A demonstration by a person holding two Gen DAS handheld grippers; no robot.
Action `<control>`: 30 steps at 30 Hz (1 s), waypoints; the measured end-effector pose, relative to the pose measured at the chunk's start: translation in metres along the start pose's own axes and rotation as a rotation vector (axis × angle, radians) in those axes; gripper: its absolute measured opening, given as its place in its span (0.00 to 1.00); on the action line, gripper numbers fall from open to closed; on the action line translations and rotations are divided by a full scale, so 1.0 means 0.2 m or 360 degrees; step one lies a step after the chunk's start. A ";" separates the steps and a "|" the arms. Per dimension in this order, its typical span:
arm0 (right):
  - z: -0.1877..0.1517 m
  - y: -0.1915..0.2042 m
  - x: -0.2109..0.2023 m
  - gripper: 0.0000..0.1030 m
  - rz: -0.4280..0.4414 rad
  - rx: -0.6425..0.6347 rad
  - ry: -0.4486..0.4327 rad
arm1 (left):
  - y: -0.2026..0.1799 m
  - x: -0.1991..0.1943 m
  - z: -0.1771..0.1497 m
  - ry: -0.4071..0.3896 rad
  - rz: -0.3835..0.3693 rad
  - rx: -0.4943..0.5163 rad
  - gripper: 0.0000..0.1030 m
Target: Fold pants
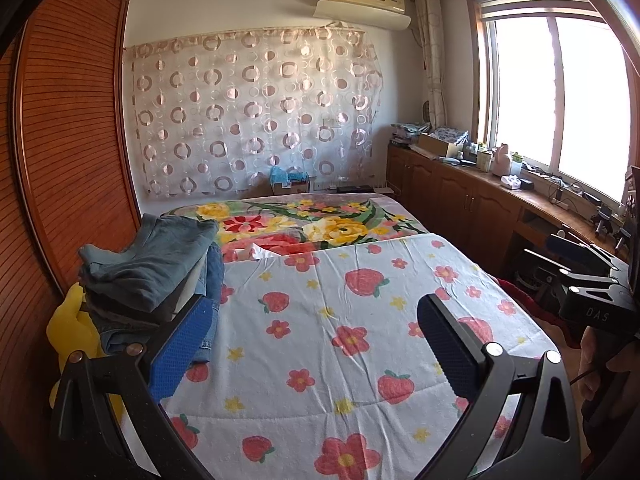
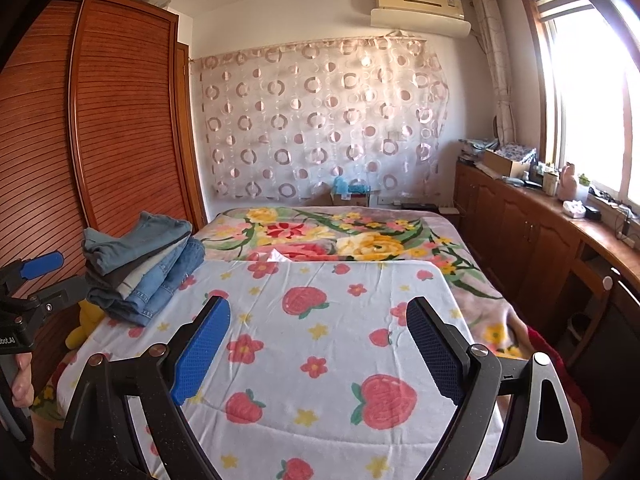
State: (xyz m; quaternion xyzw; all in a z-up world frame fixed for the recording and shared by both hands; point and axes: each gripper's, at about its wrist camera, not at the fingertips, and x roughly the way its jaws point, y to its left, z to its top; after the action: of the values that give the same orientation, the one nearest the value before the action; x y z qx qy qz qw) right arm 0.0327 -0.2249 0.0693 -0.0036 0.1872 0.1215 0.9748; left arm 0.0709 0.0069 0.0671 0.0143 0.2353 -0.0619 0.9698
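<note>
Folded pants stacked on quilt; left hand-held gripper and right hand-held gripper both spread, empty

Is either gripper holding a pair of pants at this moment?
No. The fingers of the left gripper and right gripper stand apart over the bedspread, while the folded pants sit stacked aside.

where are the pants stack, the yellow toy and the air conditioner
pants stack (image 2: 140,264): right wrist view, middle of the pile
yellow toy (image 1: 70,332): left wrist view, its body
air conditioner (image 1: 362,0): left wrist view, front panel
</note>
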 end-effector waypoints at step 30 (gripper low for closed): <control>-0.01 -0.05 0.01 0.88 0.0008 0.0003 0.0019 | 0.02 0.00 -0.03 0.0010 -0.0003 -0.0013 1.00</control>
State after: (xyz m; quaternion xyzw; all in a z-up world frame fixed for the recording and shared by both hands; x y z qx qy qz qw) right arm 0.0348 -0.2336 0.0660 -0.0028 0.1932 0.1237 0.9733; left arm 0.0693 0.0106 0.0609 0.0103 0.2385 -0.0619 0.9691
